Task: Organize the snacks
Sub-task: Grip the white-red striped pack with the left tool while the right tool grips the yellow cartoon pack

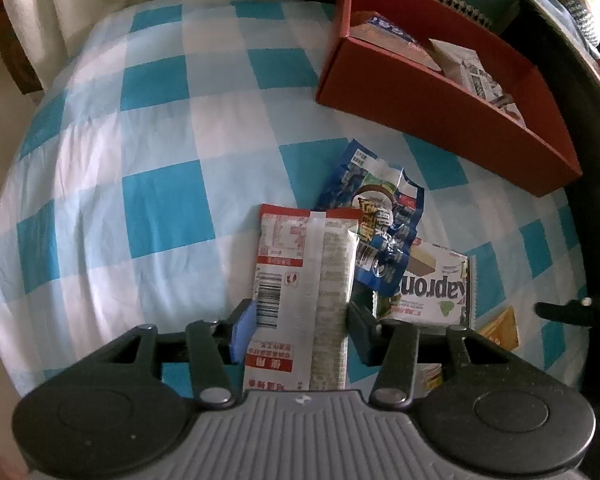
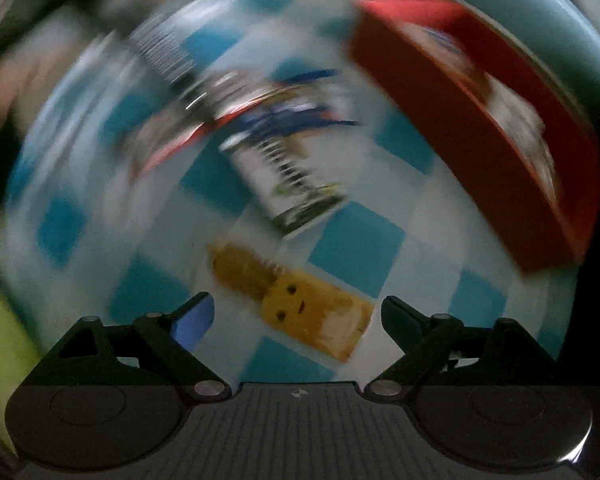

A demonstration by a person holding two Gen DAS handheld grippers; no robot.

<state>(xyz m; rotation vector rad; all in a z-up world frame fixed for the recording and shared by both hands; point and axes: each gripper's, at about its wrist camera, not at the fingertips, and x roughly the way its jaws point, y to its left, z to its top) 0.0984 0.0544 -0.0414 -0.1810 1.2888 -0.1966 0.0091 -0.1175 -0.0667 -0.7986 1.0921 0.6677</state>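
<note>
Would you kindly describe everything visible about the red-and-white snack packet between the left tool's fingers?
The red-and-white packet is a long, flat, glossy film wrapper, back side up: a raised centre seam, a barcode, fine print and red bands with white lettering. It lies lengthwise along the left tool, whose jaws are shut on its two long edges. Its far end rests over the blue-checked cloth, and its right edge meets a crumpled blue wrapper.

Left gripper [image 1: 302,320]: grey ribbed body, two black round housings, black linkage arms with silver rivets, one blue finger pad [image 1: 244,330], one dark. Right gripper [image 2: 298,316]: the same build, grey ribbed body, black arms, blue pad [image 2: 194,322] on one finger.
</note>
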